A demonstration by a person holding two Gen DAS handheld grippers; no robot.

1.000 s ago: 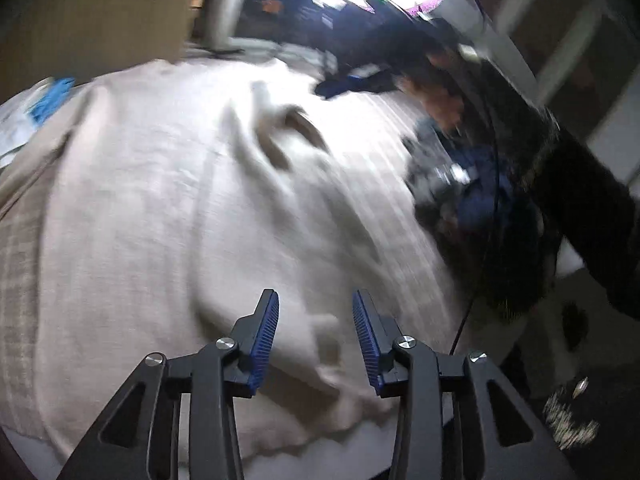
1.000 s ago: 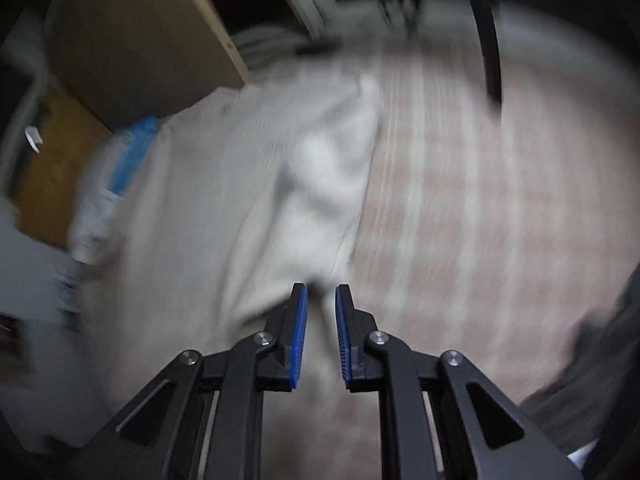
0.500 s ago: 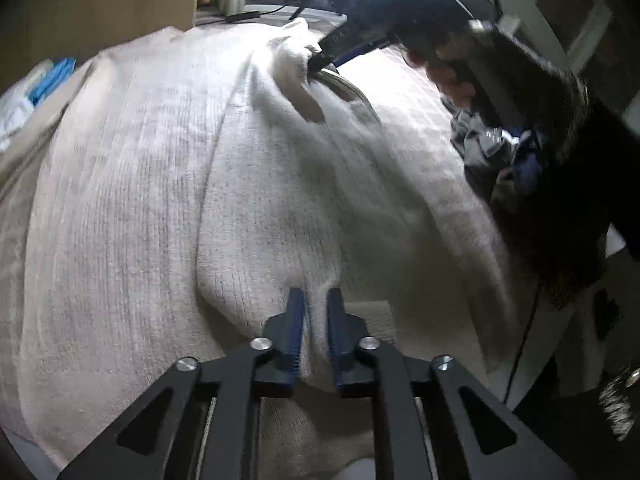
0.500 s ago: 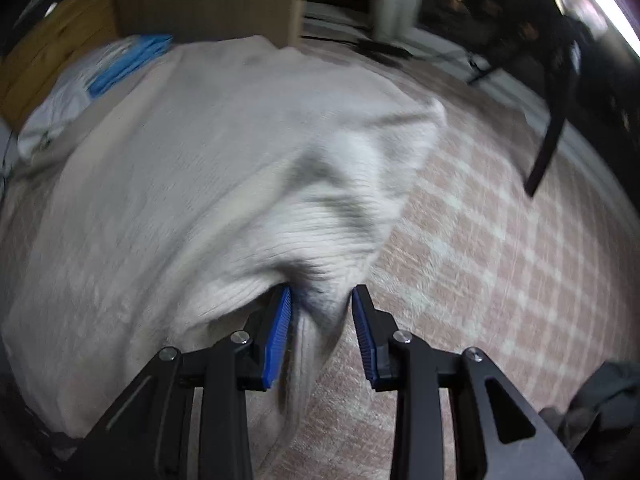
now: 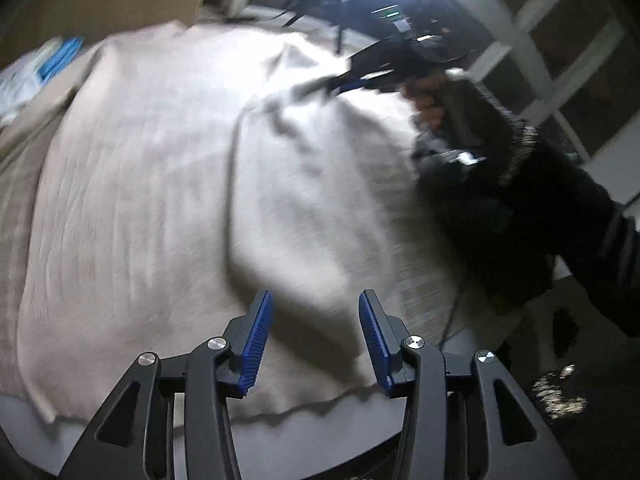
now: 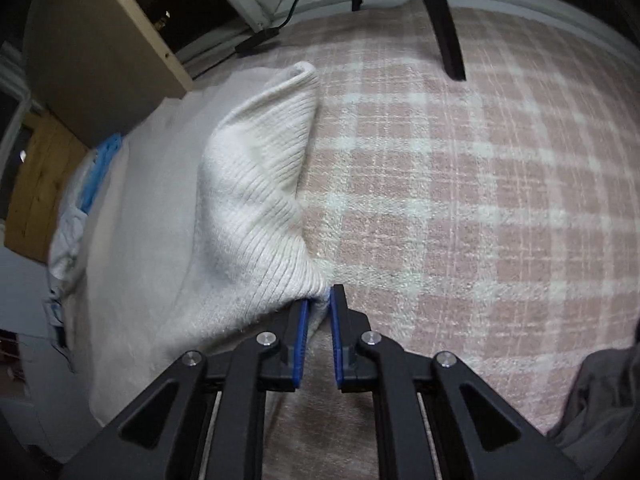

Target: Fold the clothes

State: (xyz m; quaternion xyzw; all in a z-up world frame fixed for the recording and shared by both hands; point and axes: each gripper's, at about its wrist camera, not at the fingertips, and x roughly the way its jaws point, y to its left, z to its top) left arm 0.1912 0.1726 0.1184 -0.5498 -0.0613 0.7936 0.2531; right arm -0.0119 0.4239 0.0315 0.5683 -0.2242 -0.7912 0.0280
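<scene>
Biggest thing here is the pink-and-white checked blanket [image 6: 460, 208], which fills the whole right side of the right wrist view. On top of it lies the cream ribbed sweater [image 5: 168, 184], taking up most of the left and centre of the left wrist view, with its hem running along the bottom of that frame and a fold edge crossing the middle. In the right wrist view a ridge of the sweater is pulled up into a peak from centre toward upper centre. The right hand-held gripper [image 6: 319, 312] sits bottom centre with its blue pads nearly together, pinching a bit of the sweater's edge. You can see that same gripper in the upper right of the left wrist view, blurry, gripped by a hand in a dark sleeve. The left hand-held gripper [image 5: 312, 332] is at bottom centre of its own view, jaws spread wide with nothing between them, over the sweater near its hem. At the left edge of the right wrist view there's a small blue-and-white cloth bundle [image 6: 92, 184] just beside the sweater.
</scene>
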